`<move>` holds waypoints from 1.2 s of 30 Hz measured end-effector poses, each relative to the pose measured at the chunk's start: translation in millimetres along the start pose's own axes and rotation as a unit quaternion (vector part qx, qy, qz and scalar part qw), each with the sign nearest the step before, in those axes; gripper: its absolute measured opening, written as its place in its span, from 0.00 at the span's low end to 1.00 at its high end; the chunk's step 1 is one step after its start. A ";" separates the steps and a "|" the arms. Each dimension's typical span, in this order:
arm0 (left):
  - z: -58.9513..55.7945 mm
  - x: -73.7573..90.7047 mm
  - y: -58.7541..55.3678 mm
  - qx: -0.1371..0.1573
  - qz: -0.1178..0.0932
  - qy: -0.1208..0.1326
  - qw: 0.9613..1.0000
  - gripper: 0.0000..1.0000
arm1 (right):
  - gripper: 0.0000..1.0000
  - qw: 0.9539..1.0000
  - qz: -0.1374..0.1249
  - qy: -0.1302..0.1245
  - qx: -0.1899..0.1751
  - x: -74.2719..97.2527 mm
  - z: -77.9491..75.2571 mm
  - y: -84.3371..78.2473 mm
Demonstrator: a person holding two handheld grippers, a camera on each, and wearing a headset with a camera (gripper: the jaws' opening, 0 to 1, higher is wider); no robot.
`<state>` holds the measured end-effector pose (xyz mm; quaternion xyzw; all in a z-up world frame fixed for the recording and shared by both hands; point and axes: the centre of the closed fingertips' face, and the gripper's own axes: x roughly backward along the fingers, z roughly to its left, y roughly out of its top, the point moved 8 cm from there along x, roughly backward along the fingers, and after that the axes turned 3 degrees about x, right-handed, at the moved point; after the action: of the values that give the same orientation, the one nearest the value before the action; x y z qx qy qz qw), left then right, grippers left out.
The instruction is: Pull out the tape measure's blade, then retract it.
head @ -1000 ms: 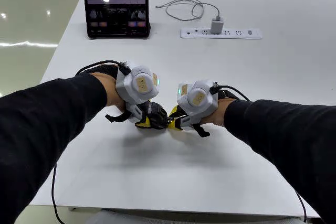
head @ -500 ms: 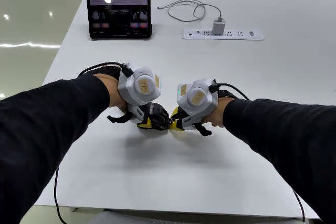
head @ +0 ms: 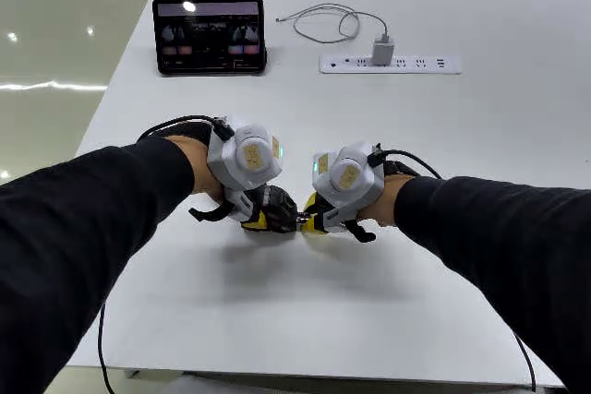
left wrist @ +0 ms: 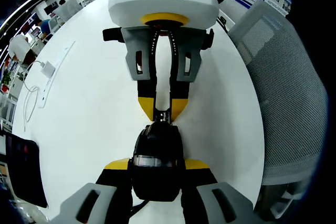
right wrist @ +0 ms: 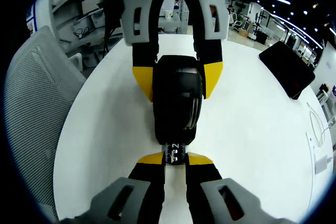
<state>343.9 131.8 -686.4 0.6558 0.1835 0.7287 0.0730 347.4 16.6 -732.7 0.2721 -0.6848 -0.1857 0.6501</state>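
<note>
- Head view gives us the two hand-held grippers meeting tip to tip low over the white tabletop [head: 305, 320]. The black tape measure [head: 274, 207] sits between them.
- We see the left hand-held gripper [left wrist: 157, 165] clenched on the tape measure's case, with a yellow-tipped jaw on each side of it.
- We see the right hand-held gripper [right wrist: 174, 162] pinching the blade [right wrist: 174, 153] just outside the case's mouth. A short stub with printed marks shows between the jaws and the case.
- We cannot tell whether the case touches the tabletop.
- Well behind the grippers a dark tablet [head: 210, 34] stands propped. To its right lies a white power strip [head: 390, 64] with a charger [head: 382, 46] plugged in and a looped cable [head: 328, 23].
- Left gripper view shows us a grey mesh chair [left wrist: 294, 87] beside the tabletop's edge.
</note>
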 end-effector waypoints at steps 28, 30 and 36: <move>-0.1 -1.8 -1.2 0.008 -0.005 -0.001 1.000 0.31 | 0.10 1.000 0.007 0.002 -0.020 16.9 -0.4 -18.9; -0.2 -1.6 -1.1 0.008 -0.005 -0.001 1.000 0.31 | 0.10 1.000 0.007 0.002 -0.021 18.5 -0.6 -20.3; -0.2 -1.0 -1.5 0.010 -0.007 -0.001 1.000 0.31 | 0.10 1.000 0.007 0.001 -0.022 22.1 0.2 -23.3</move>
<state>343.7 132.8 -687.9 0.6555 0.1954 0.7259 0.0717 350.1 -15.3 -729.4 0.2531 -0.6818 -0.1957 0.6578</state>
